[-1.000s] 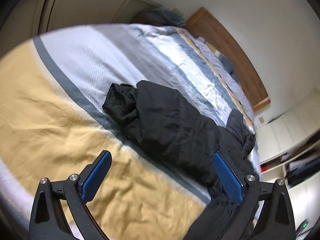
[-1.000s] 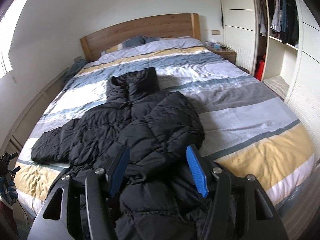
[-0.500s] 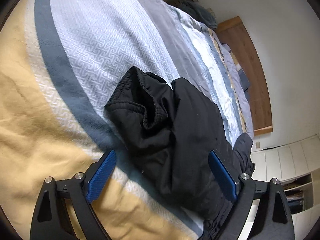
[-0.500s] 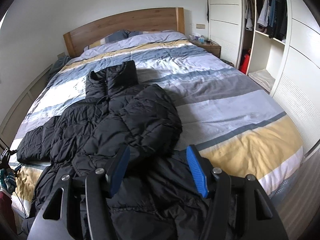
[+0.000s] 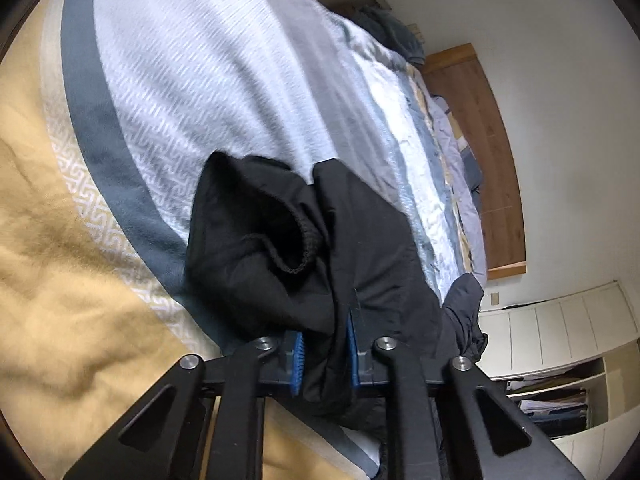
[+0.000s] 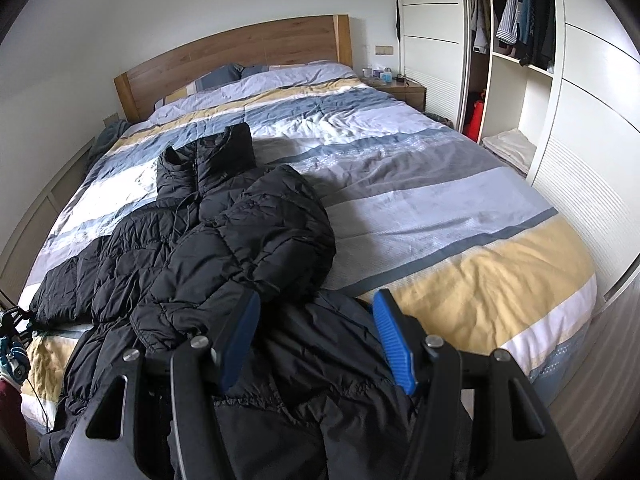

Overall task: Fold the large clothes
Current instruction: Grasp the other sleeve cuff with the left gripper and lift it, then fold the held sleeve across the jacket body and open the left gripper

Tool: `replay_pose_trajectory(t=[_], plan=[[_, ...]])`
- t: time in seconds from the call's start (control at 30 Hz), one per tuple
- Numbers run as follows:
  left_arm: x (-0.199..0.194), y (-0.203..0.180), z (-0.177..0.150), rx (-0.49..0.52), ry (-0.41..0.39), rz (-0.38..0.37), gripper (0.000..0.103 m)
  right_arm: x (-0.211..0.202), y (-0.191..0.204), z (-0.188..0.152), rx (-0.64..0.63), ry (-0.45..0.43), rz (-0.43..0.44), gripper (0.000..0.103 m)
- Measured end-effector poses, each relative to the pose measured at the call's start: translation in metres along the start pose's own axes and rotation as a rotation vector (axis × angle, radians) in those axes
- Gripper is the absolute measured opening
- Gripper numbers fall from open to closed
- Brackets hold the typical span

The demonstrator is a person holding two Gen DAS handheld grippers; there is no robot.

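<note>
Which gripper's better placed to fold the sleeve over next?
Left. The left gripper is closing on the sleeve, cloth between its jaws. The right gripper hangs open over the jacket, gripping nothing.

The left tongs (image 5: 323, 354) are closing on a fold of the black jacket sleeve (image 5: 372, 264) — its ribbed cuff (image 5: 280, 236) gapes just ahead, lying on the striped duvet (image 5: 208, 92).
</note>
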State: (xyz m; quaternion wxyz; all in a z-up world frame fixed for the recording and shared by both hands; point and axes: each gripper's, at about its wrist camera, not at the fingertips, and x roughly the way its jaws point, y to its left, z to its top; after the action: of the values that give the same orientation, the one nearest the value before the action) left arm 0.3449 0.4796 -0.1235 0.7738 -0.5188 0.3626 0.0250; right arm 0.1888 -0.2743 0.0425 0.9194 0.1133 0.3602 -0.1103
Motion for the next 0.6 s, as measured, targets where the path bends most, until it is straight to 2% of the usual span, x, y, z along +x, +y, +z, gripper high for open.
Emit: replay_pose_trajectory(t=[0.3,0.6], plan=[[-0.035,-0.07,-0.023,0.162,-0.05,0.005,0.014,-0.023,-0.017,-0.005,0.023,-0.045,0.05,0.057],[-0.058,-0.182,-0.076,0.39,-0.067,-0.051,0.013,-0.051,-0.037,-0.013,0.035,-0.109,0.101,0.057]])
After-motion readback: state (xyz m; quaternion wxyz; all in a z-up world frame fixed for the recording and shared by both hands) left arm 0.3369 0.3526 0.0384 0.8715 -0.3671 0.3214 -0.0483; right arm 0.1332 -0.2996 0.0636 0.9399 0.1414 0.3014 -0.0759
